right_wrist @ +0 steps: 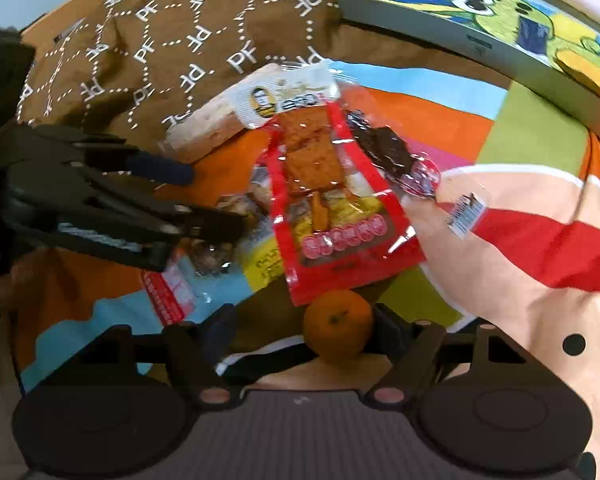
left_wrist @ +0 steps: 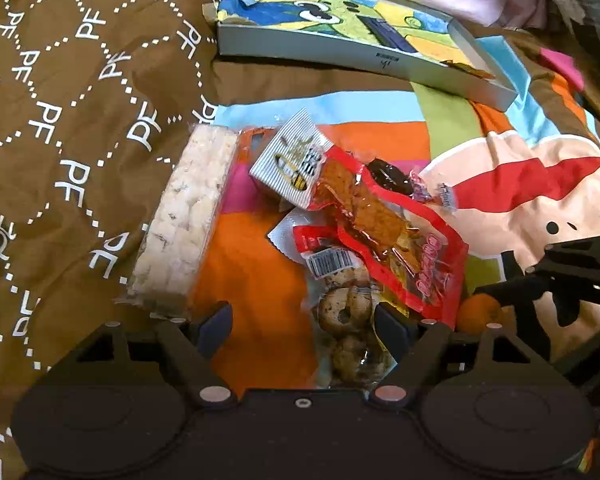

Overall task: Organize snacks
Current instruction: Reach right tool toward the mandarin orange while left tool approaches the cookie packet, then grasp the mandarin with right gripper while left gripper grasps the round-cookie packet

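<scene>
A pile of snacks lies on a colourful blanket. A red packet of orange crackers (left_wrist: pixel 388 232) (right_wrist: pixel 332 216) lies on top. A clear bag of ring cookies (left_wrist: pixel 348 312) lies under it, between my left gripper's fingers. A puffed rice bar (left_wrist: pixel 188 216) (right_wrist: pixel 208 128) lies left of the pile, with a white striped packet (left_wrist: pixel 296 160) (right_wrist: pixel 284 96) and a dark wrapped sweet (left_wrist: pixel 388 176) (right_wrist: pixel 384 144) near it. A small orange (right_wrist: pixel 338 328) (left_wrist: pixel 480 312) lies between my right gripper's fingers. My left gripper (left_wrist: pixel 304 328) is open over the cookie bag. My right gripper (right_wrist: pixel 304 332) is open around the orange.
A shallow grey box (left_wrist: pixel 300 46) (right_wrist: pixel 420 20) with a colourful cartoon lining lies at the back on the brown patterned blanket (left_wrist: pixel 60 80). My left gripper also shows in the right wrist view (right_wrist: pixel 172 192), and my right gripper's arm (left_wrist: pixel 560 272) in the left wrist view.
</scene>
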